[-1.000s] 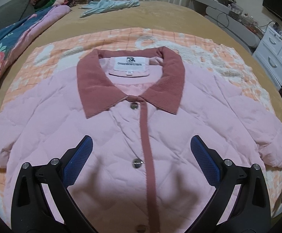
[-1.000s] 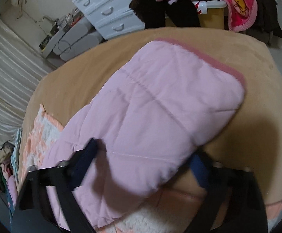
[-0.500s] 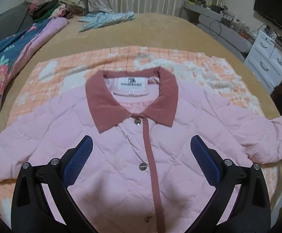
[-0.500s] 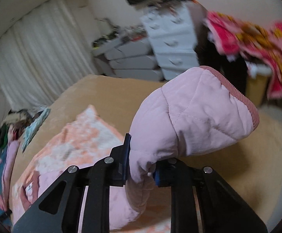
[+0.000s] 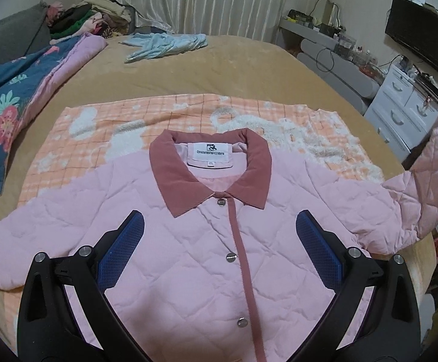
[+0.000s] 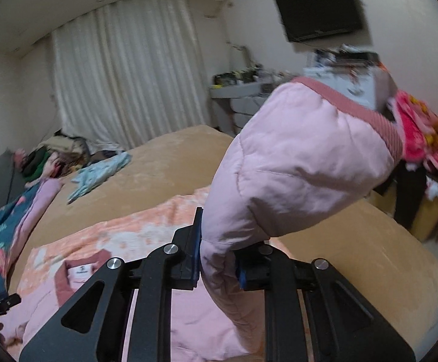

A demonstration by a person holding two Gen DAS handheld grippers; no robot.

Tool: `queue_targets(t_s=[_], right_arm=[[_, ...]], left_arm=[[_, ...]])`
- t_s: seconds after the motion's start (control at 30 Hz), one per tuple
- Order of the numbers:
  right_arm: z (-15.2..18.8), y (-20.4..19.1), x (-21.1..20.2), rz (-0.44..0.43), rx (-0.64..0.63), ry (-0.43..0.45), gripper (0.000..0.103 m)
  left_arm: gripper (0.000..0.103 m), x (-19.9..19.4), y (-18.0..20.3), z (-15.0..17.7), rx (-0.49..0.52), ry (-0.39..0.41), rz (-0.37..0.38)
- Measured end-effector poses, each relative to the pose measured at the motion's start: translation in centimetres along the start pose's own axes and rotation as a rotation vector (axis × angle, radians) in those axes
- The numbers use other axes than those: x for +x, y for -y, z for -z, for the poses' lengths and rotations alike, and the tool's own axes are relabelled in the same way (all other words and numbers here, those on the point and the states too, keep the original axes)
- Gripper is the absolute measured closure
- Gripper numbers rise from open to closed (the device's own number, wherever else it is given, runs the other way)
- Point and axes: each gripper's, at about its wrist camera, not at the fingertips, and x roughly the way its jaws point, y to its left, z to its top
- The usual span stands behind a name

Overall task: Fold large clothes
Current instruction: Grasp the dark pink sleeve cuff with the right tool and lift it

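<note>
Clenching the jacket's sleeve (image 6: 294, 166), the right claw (image 6: 219, 259) has gone from spread to shut and lifted it off the bed (image 6: 170, 163), cuff up beside the jacket (image 5: 206, 241). That frees the sleeve to fold inward across the jacket's front. Above the jacket, the left claw (image 5: 219, 241) hangs released, empty.

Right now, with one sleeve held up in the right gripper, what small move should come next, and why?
Probably carry the sleeve inward and lay it across the jacket front. The right gripper is shut on it and holds it off the bed, while the body lies flat and buttoned and the left gripper hangs open above it.
</note>
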Motion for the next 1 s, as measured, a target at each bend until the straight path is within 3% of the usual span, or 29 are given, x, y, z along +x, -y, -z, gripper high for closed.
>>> queue_targets(t_s=[0.5,1.0], right_arm=[[-0.3,-12.2,-1.0,-0.157,-0.182,0.004,0.086],[4.1,-22.4,-0.1,-0.288,-0.309,-0.045,0.086]], left_arm=[[0.008,-2.8,-5.8,0.1,-0.095,0.034,0.05],[0.008,-3.3,-12.1,0.9,-0.238,0.044,0.088]])
